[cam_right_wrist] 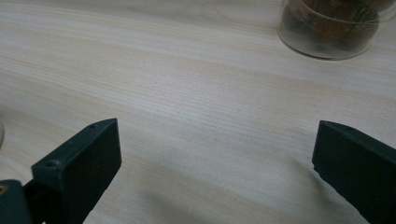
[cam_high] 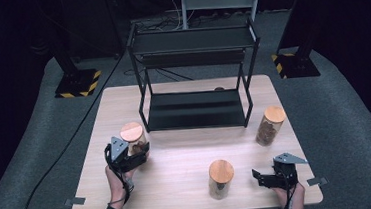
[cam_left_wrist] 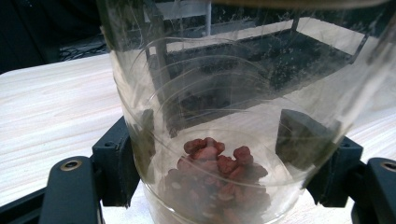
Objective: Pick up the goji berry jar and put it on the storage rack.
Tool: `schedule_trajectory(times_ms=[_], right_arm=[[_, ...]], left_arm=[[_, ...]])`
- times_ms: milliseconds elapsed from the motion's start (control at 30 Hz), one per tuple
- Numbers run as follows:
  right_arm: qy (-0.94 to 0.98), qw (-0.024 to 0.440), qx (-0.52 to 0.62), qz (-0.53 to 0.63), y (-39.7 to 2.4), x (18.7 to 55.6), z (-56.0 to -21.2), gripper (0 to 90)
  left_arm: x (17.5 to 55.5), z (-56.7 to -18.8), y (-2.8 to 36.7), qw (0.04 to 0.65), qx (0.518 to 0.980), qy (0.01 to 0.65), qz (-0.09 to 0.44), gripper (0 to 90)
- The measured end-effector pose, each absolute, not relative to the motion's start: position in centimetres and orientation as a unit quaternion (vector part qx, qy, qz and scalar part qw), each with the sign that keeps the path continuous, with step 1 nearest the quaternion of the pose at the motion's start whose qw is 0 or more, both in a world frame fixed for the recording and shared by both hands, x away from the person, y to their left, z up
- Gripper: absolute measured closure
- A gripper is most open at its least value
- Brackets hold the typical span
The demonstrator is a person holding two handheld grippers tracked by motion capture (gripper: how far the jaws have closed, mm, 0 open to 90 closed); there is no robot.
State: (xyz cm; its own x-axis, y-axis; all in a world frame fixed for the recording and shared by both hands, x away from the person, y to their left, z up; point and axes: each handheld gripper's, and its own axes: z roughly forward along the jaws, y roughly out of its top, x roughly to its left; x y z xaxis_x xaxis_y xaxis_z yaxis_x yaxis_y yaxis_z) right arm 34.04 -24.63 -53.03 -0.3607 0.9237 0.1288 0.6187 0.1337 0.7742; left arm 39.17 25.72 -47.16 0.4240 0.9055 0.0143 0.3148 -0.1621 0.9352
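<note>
3 jars point(cam_high: 221, 178), 1 clamped by left gripper point(cam_high: 136, 151); 1 rack point(cam_high: 196, 108).

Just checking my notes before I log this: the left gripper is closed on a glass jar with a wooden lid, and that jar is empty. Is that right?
Not quite. The left gripper is closed on the glass jar with the wooden lid, but the jar is not empty: the left gripper view shows reddish-brown pieces lying in its bottom.

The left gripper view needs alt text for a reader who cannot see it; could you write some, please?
A clear glass jar with reddish-brown pieces at its bottom is clamped between the black jaws of the left tool. Behind it lie the pale wooden table and a black shelf rack.
</note>
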Motion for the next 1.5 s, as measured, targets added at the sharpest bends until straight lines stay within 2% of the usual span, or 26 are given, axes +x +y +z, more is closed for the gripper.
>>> schedule_trajectory(times_ms=[1500], right_arm=[[0.732,0.189,0.532,0.381,-24.5,34.3,-53.1,0.2]], left_arm=[[40.9,-46.1,23.4,0.482,0.710,0.418,0.298,24.7]])
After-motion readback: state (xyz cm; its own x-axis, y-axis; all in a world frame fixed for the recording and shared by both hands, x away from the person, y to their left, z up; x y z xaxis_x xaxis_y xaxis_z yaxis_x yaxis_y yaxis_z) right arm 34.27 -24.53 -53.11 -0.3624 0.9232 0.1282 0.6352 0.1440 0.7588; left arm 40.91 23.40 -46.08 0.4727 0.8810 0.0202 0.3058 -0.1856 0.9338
